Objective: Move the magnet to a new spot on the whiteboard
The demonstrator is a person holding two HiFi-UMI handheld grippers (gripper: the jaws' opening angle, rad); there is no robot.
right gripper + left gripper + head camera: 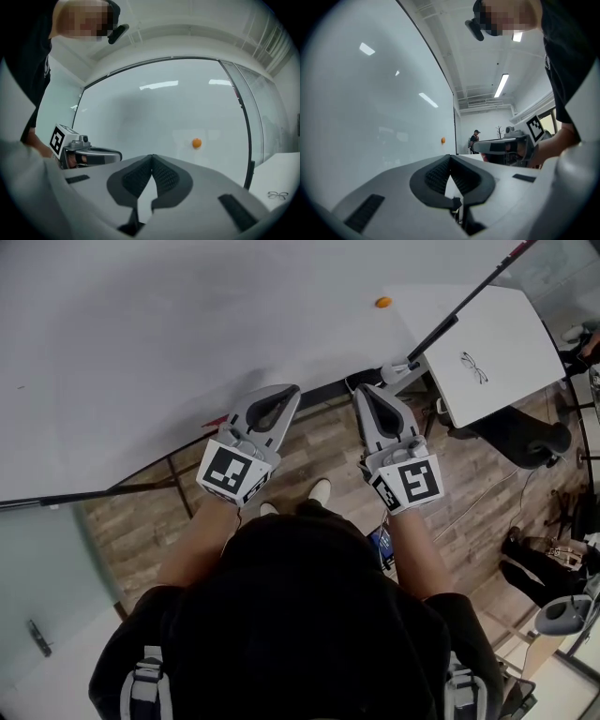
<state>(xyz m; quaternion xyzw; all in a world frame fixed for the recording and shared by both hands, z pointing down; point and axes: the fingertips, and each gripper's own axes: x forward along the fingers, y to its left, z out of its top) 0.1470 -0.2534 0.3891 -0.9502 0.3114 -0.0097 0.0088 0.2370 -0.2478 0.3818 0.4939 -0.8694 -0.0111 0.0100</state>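
The orange magnet [382, 303] is noted on the whiteboard [141, 334], at about one o'clock from the right gripper [362, 390] and well apart from it. The board's left edge is cut off. Both the right gripper and the left gripper [292, 390] are found pressed together, with nothing pinched.

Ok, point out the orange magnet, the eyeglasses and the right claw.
orange magnet [197, 143]: right gripper view, centre of its disc.
eyeglasses [473, 367]: head view, bridge between the lenses.
right claw [152, 158]: right gripper view, where its shut tips meet.
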